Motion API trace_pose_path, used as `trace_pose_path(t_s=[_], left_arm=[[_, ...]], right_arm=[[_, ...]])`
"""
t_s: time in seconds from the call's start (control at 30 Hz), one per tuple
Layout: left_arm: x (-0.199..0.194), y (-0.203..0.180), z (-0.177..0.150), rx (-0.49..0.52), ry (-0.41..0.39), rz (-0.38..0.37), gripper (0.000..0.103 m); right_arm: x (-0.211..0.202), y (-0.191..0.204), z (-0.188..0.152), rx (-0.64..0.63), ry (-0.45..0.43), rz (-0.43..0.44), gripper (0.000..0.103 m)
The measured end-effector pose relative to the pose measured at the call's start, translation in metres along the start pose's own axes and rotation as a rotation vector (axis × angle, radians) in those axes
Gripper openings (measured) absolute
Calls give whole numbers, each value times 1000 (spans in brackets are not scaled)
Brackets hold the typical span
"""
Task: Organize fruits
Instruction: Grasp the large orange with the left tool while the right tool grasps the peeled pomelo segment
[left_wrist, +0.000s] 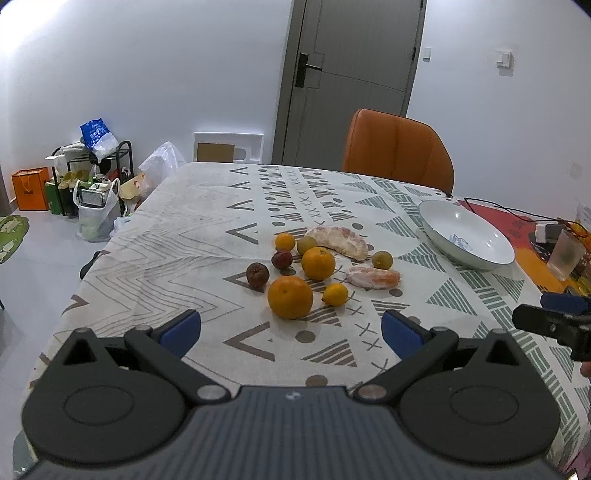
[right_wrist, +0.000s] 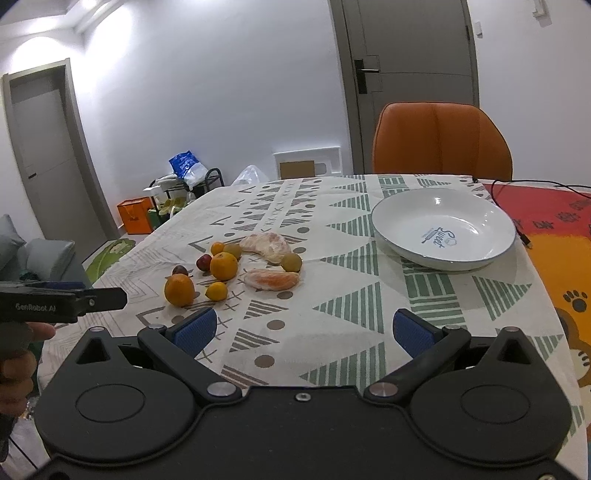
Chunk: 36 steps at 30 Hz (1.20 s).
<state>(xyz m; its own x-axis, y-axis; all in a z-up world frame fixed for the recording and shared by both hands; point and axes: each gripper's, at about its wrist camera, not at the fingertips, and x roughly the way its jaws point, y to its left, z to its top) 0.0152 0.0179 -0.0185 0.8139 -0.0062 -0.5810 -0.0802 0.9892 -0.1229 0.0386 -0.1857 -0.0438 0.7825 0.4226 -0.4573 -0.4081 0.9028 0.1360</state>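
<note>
Orange and yellow fruits sit in a little bunch on the patterned tablecloth, and nothing has been picked up yet. The left gripper has its blue fingers spread wide with nothing between them, and the big orange lies just ahead of them, near the middle of the gap. The right gripper is spread wide and empty too, and the fruits lie ahead of its left finger while the white plate lies ahead of its right finger. The plate is empty, so I think the fruits are meant to go in there. Round fruits roll easily. If the left fingers push the big orange instead of closing around it, it could bump the small yellow fruit beside it and the dark wrinkly fruit, and they could roll apart or off the table. The peeled orange piece and the bigger peeled piece look soft, so a hard squeeze might squash them and make a wet mess. The two grippers are close side by side, so they could knock into each other if both go for the bunch at once.
</note>
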Motion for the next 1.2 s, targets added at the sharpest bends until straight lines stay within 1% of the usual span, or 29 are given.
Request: trace_pose_path(t_s=[0.2,0.43,0.63,0.73,0.83,0.9,0.97,1.2], left_arm=[[12,6,2,-24,0,-6,102],[23,4,5,-22,-20,-26,100],[36,5,4,-28,-15,-27,92],[43,5,4,-30,-11,-23,90],[53,6,4,-38,7,-27,81],[59,7,3,-43,19,-28,74],[66,7,4,-49,29,-30,69],[86,9,4,-64,58,-36,62]], right_arm=[[10,2,0,-10,-1,16,103],[23,-3,1,7,-2,50,103],[31,-7,1,26,-8,83,102],[37,-8,0,27,-6,76,98],[44,-10,0,36,-1,69,97],[50,-11,0,42,3,67,92],[56,-13,0,50,14,71,89],[76,-15,2,61,41,87,87]])
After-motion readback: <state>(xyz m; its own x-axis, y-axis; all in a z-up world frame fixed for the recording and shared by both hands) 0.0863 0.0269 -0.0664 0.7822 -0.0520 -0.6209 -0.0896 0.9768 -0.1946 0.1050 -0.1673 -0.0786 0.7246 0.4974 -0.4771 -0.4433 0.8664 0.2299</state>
